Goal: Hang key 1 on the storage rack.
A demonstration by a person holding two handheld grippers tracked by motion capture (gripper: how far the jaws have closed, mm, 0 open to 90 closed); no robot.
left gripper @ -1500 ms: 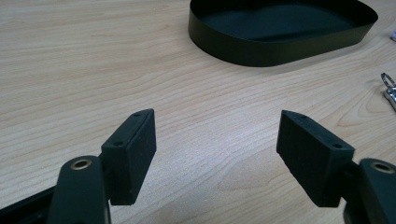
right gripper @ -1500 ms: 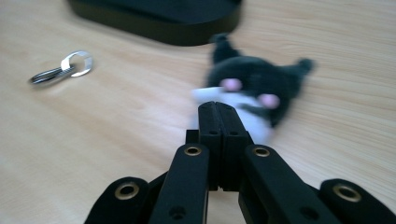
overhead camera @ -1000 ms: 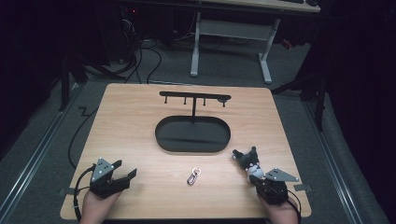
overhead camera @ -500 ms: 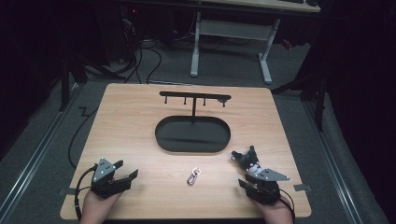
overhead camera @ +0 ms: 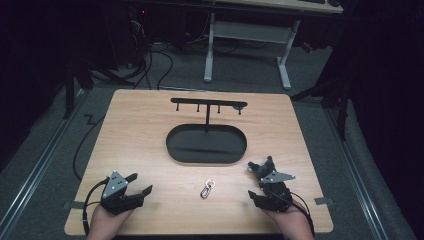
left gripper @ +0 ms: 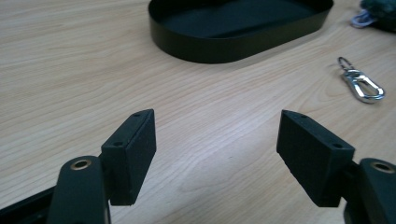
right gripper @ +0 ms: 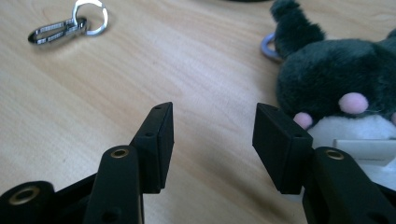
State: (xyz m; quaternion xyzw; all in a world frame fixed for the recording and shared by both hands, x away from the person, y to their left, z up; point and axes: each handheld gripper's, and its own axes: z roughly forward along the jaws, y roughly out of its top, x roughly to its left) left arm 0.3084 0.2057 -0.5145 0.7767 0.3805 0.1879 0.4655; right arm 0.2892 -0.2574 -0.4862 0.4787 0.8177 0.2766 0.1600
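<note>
A dark plush toy (overhead camera: pixel 260 168) with pink cheeks and a white front (right gripper: pixel 336 79) lies on the wooden table, a metal ring (right gripper: pixel 270 46) at its ear. My right gripper (overhead camera: pixel 260 186) stands open right beside it; in the right gripper view the gripper (right gripper: pixel 212 126) holds nothing, and the plush sits just past its right jaw. A silver carabiner keyring (overhead camera: pixel 207 188) lies between the two hands (left gripper: pixel 362 84) (right gripper: pixel 65 25). My left gripper (overhead camera: pixel 140 184) rests open near the front left, its jaws (left gripper: pixel 215 140) wide apart over bare wood.
A black oval tray (overhead camera: pixel 172 147) lies mid-table (left gripper: pixel 196 46). Behind it stands a black rack (overhead camera: pixel 207 105) with several hooks. The table's front edge runs just behind both hands. Desk legs and cables stand on the floor beyond.
My right gripper has shifted a little left and turned, closing in beside the plush toy. The left gripper, carabiner and tray have not moved.
</note>
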